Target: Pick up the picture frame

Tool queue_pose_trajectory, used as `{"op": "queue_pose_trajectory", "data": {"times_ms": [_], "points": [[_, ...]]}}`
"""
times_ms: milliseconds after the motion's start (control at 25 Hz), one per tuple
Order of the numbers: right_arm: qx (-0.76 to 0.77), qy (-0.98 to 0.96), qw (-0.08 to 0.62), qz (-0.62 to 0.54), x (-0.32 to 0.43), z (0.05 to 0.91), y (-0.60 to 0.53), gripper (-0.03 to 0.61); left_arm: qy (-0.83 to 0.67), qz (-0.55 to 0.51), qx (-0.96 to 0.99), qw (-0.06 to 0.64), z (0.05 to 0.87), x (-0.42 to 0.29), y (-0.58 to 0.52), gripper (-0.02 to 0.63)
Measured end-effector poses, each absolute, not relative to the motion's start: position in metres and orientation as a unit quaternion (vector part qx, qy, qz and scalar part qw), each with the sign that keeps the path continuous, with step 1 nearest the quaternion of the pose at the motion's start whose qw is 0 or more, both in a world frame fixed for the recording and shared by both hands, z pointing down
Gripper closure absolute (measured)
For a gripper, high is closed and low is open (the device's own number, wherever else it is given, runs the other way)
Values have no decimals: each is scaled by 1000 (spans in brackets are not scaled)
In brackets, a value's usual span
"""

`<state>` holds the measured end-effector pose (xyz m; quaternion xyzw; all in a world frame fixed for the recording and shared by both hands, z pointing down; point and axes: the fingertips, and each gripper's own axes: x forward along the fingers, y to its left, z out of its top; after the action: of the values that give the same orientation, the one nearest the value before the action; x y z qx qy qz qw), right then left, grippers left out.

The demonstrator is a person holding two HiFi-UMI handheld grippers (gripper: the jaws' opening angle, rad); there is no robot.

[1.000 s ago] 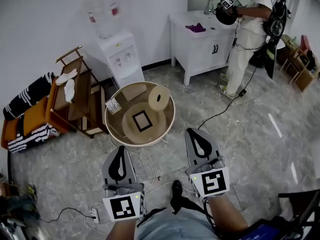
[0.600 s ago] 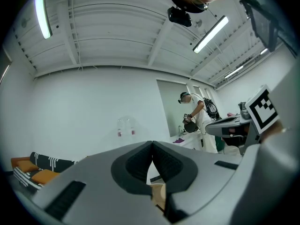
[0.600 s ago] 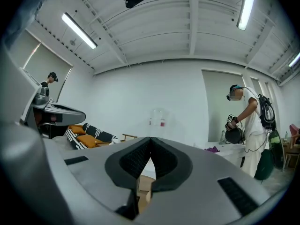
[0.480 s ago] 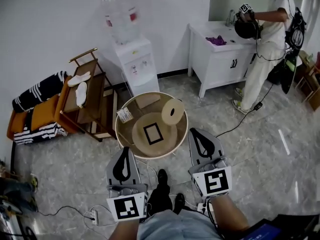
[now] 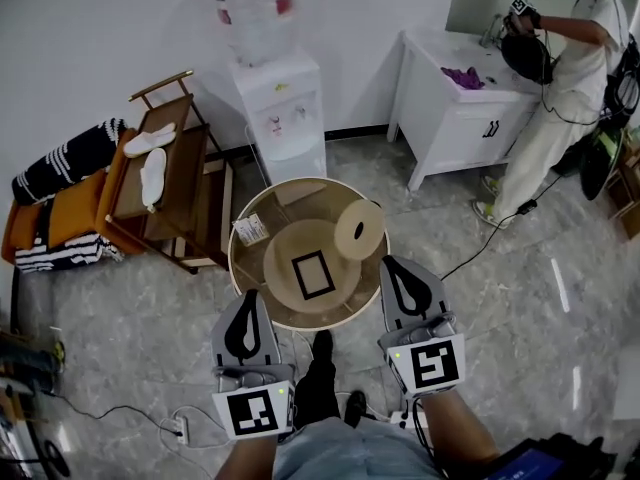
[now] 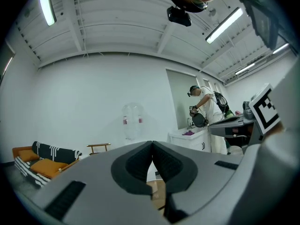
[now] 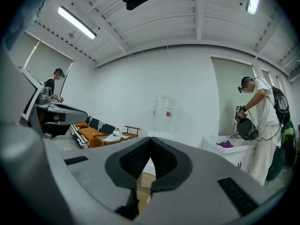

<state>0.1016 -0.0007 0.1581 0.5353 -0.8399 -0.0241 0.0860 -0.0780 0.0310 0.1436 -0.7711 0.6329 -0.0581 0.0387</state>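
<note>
A small black picture frame (image 5: 313,275) lies flat on a round wooden disc inside the round tan table (image 5: 243,275) in the head view. My left gripper (image 5: 245,299) is at the table's near left rim, shut and empty. My right gripper (image 5: 397,265) hangs at the table's near right rim, also shut with nothing in it. Both gripper views look level across the room past shut jaws; the frame does not show there.
A paper roll (image 5: 359,229) and a tag (image 5: 251,230) lie on the table. Behind stand a water dispenser (image 5: 283,108), a wooden rack (image 5: 165,183) with slippers, an orange couch (image 5: 55,223), a white cabinet (image 5: 462,108) and a person (image 5: 565,88). Cables (image 5: 180,423) cross the floor.
The view has moved forward: the table and frame now sit closer, between my two grippers. Both grippers stay shut.
</note>
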Motion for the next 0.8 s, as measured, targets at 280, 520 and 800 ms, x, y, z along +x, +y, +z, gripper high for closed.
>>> {"op": "queue_pose_trajectory", "data": {"times_ms": [280, 520, 800], "points": [[513, -850, 117, 15, 65, 212, -80, 565, 638, -70, -766, -14, 189, -100, -52, 598], [504, -851, 140, 40, 44, 266, -126, 565, 635, -98, -764, -53, 240, -114, -100, 598], [488, -853, 171, 72, 25, 336, -168, 565, 634, -127, -757, -94, 305, -132, -147, 598]]}}
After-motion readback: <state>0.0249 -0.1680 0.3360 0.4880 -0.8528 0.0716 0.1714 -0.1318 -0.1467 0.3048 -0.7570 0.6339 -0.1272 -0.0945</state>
